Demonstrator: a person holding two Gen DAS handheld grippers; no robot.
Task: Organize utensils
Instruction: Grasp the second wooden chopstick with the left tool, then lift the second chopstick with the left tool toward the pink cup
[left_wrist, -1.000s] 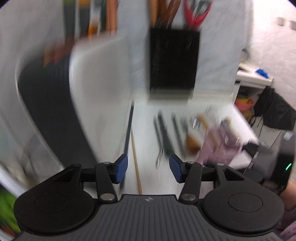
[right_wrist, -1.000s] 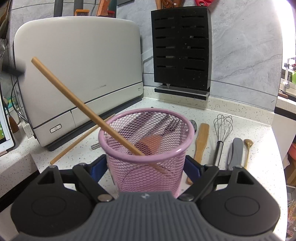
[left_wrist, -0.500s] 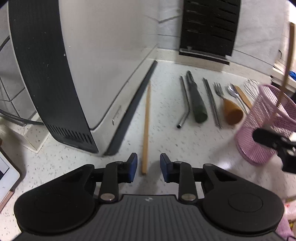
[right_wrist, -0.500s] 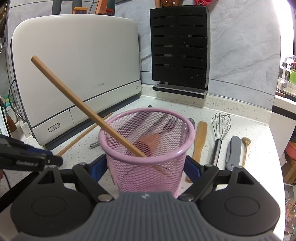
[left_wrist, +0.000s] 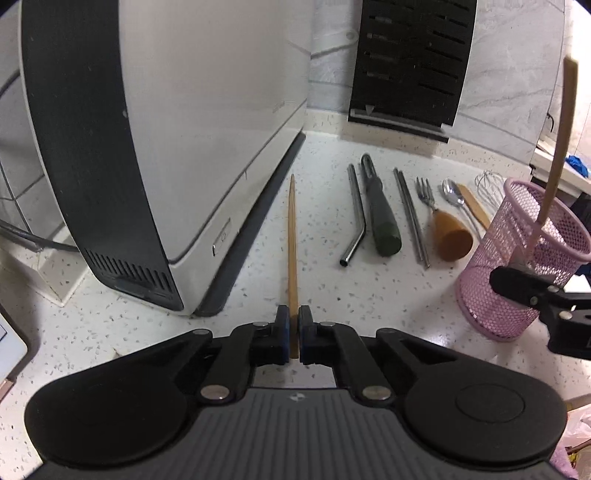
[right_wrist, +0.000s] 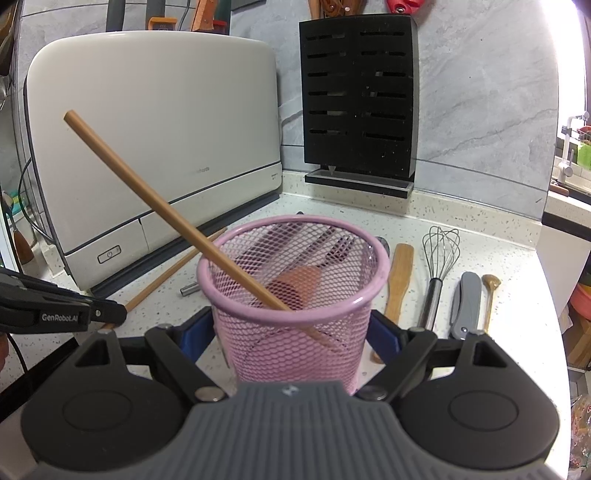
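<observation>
1. While the left gripper is sitting low over the speckled counter, its blue fingers have just been closing, and they are now pinching the near end of a wooden chopstick.
2. That chopstick is lying flat on the counter, pointing away to the far side, just beside the dark base of a big white appliance on the left.
3. Over on the right, the right gripper is holding a pink mesh cup, with its fingers spread wide and pressing on both sides of the cup.
4. A second chopstick is standing in the cup, leaning to the left with its top end sticking up high.
5. More things are lying in a row on the counter between the appliance and the cup: a bent metal straw, a dark green handled tool, a pair of metal chopsticks, a fork with a fat orange handle, and a spoon.
6. To the right of the cup are lying a wooden spatula, a whisk, a grey folded tool and a small brown spoon.
7. At the far side, a black knife block is standing against the grey wall.
</observation>
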